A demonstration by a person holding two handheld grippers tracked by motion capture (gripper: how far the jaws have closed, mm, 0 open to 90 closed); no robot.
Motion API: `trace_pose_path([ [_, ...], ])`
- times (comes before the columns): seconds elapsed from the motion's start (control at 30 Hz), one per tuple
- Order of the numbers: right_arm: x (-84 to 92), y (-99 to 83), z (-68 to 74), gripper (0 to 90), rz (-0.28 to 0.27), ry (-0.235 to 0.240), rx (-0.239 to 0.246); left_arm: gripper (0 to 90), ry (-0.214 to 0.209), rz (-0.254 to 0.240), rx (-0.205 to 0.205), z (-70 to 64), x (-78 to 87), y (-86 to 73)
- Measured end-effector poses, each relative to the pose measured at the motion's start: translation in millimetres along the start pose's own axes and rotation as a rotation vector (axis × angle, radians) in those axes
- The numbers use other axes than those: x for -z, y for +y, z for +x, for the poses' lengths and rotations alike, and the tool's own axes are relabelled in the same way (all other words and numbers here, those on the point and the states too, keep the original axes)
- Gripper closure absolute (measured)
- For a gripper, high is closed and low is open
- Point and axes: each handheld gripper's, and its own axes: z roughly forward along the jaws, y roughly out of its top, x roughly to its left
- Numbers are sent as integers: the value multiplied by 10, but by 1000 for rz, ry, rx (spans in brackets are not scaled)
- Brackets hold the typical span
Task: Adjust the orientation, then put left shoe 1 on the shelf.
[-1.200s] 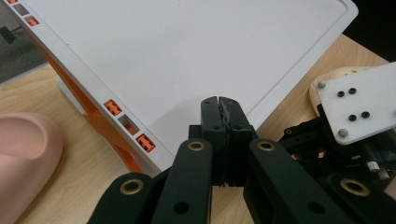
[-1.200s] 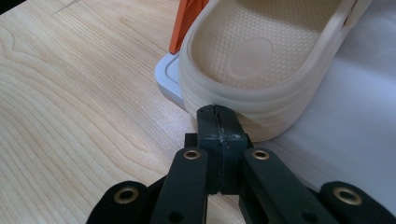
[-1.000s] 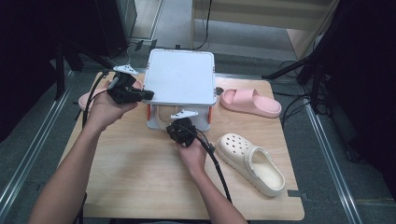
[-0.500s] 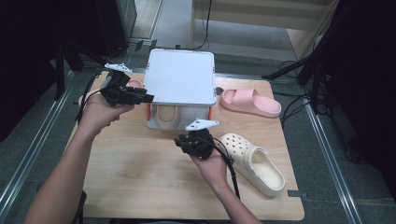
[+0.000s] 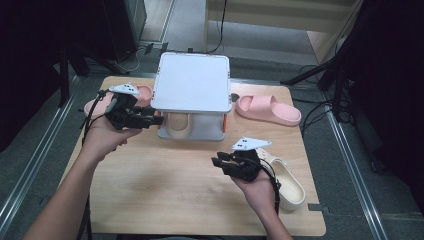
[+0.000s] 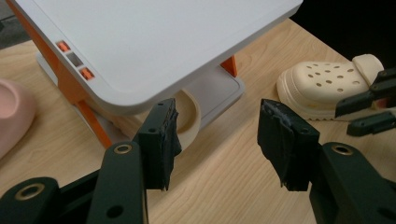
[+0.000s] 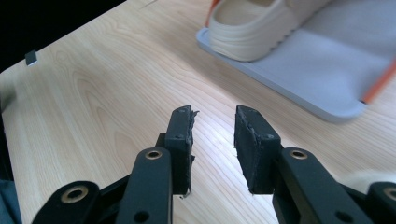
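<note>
Left gripper (image 5: 156, 119): fingers just opened wide, empty, beside the rack (image 5: 192, 82).
Right gripper (image 5: 217, 162): fingers just parted, empty, over the worktop (image 5: 165, 190).
Cream clog (image 5: 176, 126): on the rack's lower shelf.

The table's (image 5: 165, 200) near half is bare wood, open between the left gripper (image 5: 152, 118) and the right gripper (image 5: 218, 162). The rack (image 5: 192, 82) blocks the middle; its low shelf slot is partly taken by a cream clog (image 5: 176, 125). A second clog (image 5: 287, 182) sits just right of the right gripper. Pink slides (image 5: 267, 109) flank the rack, narrowing the side passages.
</note>
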Motion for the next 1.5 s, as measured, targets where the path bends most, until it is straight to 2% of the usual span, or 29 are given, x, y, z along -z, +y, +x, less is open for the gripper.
trace_pose_path([
  [0.23, 248, -122, -137, 633, -9, -38, 11, 453, -1, 33, -23, -94, -122, -175],
  [0.47, 457, -247, -201, 629, -8, -65, -10, 454, -12, 41, -43, -162, -265, -318],
  [0.63, 600, -336, -266, 625, -10, -88, -37, 438, -24, 42, -40, -182, -369, -378],
  [0.73, 683, -378, -330, 623, -17, -110, -59, 431, -32, 40, -31, -174, -439, -396],
  [0.9, 809, -468, -408, 621, -8, -155, -101, 435, -45, 66, -46, -184, -592, -399],
  [1.1, 948, -525, -371, 612, -37, -161, -115, 447, -57, 70, -67, -201, -691, -387],
  [1.23, 1095, -581, -338, 597, -27, -223, -109, 450, -66, 76, -78, -213, -732, -378],
  [1.3, 1157, -644, -366, 596, -13, -245, -124, 451, -63, 76, -82, -223, -744, -376],
  [1.4, 1171, -716, -423, 567, -11, -240, -171, 451, -64, 76, -86, -240, -761, -379],
  [1.5, 1072, -740, -476, 571, 14, -214, -191, 454, -64, 79, -97, -251, -761, -383],
])
